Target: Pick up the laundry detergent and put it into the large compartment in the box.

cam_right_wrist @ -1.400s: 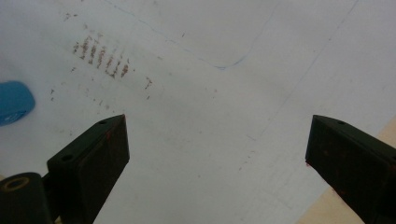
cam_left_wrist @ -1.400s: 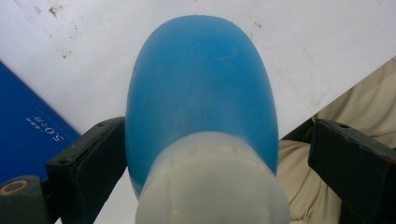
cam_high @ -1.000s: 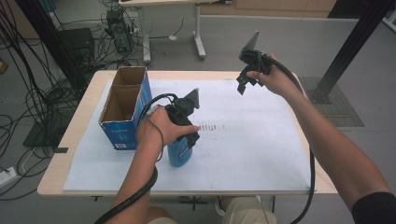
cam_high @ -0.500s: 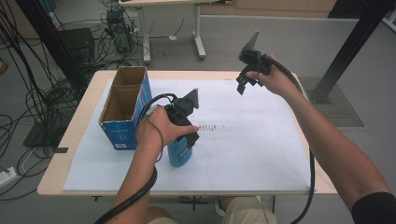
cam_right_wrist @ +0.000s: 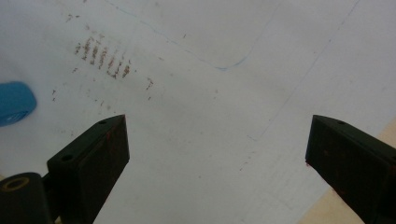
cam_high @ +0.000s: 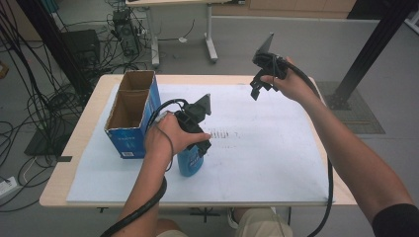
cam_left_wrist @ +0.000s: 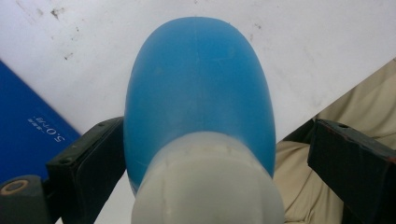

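White-covered table (cam_high: 276, 182), centre-left of frame: blue bottle (cam_high: 190, 160) upright beside box (cam_high: 129, 116), unmoved since earlier, left gripper (cam_left_wrist: 201, 154) wide around it (not yet clamped); right gripper (cam_high: 257, 88) wide, empty, raised upper right.

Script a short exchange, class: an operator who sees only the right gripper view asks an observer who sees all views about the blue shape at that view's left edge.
Operator: What is the blue shape at my left edge?
Observer: A white-capped blue bottle; the left gripper view looks down on its cap.
Operator: Is anything gripping it?
Observer: The left tongs straddle it, open: one jaw sits against it and the other stands apart.
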Action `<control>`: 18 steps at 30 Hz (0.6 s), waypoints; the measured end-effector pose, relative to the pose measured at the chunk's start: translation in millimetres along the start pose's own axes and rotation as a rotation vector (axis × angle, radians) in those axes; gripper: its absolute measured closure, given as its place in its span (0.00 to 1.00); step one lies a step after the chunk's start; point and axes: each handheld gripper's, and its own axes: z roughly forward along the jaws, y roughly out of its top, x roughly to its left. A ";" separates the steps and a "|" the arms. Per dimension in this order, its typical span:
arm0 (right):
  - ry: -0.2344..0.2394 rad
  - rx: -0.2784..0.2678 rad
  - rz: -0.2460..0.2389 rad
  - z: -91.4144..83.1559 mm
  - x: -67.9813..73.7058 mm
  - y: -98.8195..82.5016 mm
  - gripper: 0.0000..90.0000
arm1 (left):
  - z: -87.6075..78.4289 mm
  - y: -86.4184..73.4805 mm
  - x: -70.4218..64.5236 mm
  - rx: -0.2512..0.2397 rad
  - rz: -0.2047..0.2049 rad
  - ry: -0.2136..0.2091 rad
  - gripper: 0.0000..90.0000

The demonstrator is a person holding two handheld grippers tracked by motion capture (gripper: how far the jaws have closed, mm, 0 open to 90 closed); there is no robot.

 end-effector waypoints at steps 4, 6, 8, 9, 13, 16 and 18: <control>-0.003 0.000 -0.010 0.4 -0.2 -0.2 0.07 | 0.7 -0.3 0.1 0.001 -0.004 0.000 0.07; -0.003 0.000 -0.008 0.1 -0.1 -0.3 0.07 | 0.3 -0.2 0.1 0.002 -0.003 0.000 0.07; -0.001 -0.002 -0.008 -0.1 -0.5 -0.7 0.07 | -0.1 -0.4 -0.6 0.001 -0.003 0.004 0.07; -0.001 -0.001 -0.006 -0.3 0.0 -0.5 0.07 | -0.2 -0.5 -0.5 0.000 -0.003 0.003 0.07; -0.002 0.001 -0.005 -0.3 0.6 -0.2 0.07 | -0.3 -0.8 -0.8 -0.001 -0.004 0.006 0.08; -0.002 -0.001 -0.007 -0.4 0.4 -0.5 0.07 | -0.2 -0.4 -1.4 0.003 0.006 0.012 0.11; -0.002 0.000 -0.005 -0.4 0.5 -0.1 0.07 | -0.2 -1.5 -1.5 -0.001 0.004 0.012 0.13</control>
